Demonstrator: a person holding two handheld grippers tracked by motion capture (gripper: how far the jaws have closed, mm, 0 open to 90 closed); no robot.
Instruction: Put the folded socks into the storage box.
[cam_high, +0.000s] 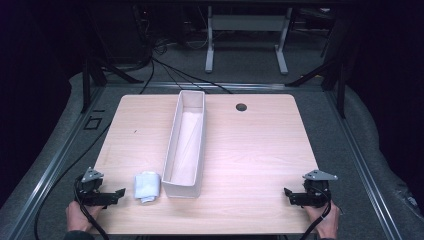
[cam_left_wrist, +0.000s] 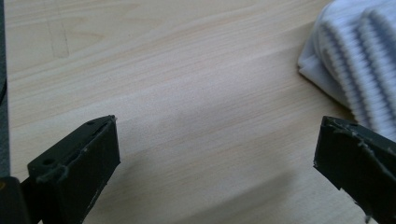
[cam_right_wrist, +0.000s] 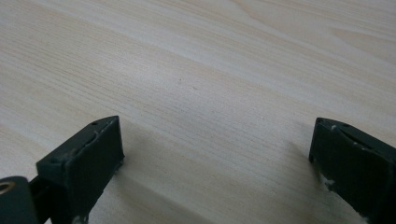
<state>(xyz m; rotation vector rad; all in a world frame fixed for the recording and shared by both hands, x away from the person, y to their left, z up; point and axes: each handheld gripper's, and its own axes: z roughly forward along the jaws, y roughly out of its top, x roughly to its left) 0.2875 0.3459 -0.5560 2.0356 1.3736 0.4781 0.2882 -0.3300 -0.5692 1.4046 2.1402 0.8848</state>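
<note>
High view is showing a pale wooden table (cam_high: 250, 165) with a long, narrow white bin (cam_high: 186, 145) lying lengthwise near its middle, one short end toward the person and the other reaching to the far edge. A folded white cloth (cam_high: 146, 186) is lying on the table just beside the bin's near left corner, apart from it. A small round hole (cam_high: 241, 107) is sitting in the tabletop near the far edge, right of the bin.

At the near left corner a hand (cam_high: 80, 217) is holding the left gripper (cam_high: 118, 193), which is pointing toward the cloth and stopping short of it. At the near right corner the other hand (cam_high: 327, 222) is holding the right gripper (cam_high: 288, 192), which is pointing inward over bare wood, well apart from the bin. Each is carrying a grey plate on top and trailing a black cable.

Left gripper view is showing the left gripper (cam_left_wrist: 215, 154) with its jaws standing wide apart and gripping nothing; bare table (cam_left_wrist: 187, 84) is lying between them, and the ribbed cloth (cam_left_wrist: 355, 60) is lying at the upper right, just beyond the right-hand jaw.

Right gripper view is showing the right gripper (cam_right_wrist: 215, 154) likewise spread wide and holding nothing, with wood grain (cam_right_wrist: 201, 70) running across under it.
</note>
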